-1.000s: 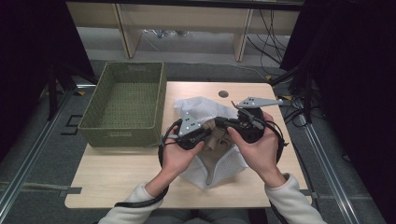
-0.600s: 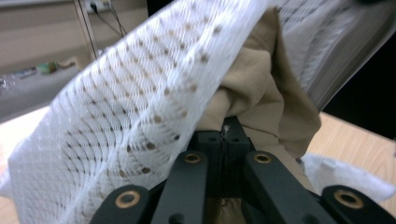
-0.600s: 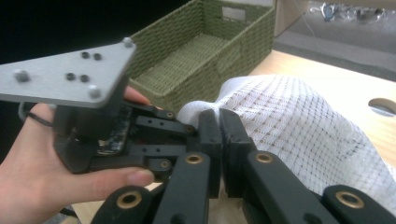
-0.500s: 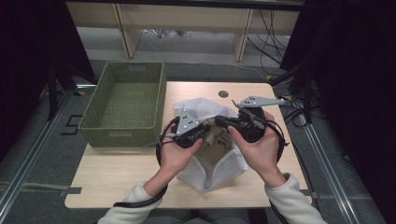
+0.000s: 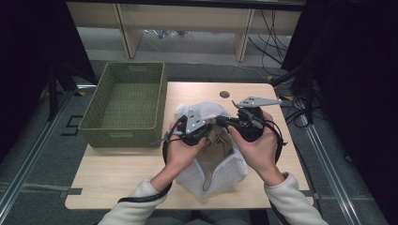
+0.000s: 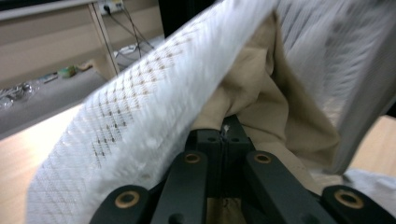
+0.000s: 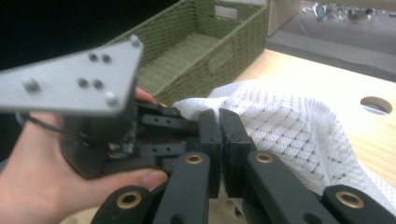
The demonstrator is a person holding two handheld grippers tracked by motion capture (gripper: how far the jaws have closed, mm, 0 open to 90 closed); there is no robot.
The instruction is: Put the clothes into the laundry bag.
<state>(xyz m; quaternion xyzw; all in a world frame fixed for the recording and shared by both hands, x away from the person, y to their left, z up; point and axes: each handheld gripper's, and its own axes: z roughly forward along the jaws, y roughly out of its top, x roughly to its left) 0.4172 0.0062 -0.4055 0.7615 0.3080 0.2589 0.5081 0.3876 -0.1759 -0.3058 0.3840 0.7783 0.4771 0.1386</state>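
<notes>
A green woven basket (image 5: 124,105) sits at centre left on a light wooden table (image 5: 112,176); cables (image 5: 272,40) trail at upper right.

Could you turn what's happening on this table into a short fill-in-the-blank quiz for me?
1. The woven basket standing at the left of the wooden table is ____ in colour.
2. The white mesh laundry bag has a ____-coloured cloth inside it.
3. The jaws of the left gripper are ____ on the bag's edge.
4. The small round hole in the tabletop lies on the ____ side of the bag from the person.

Missing words: green; beige; shut; far
</notes>
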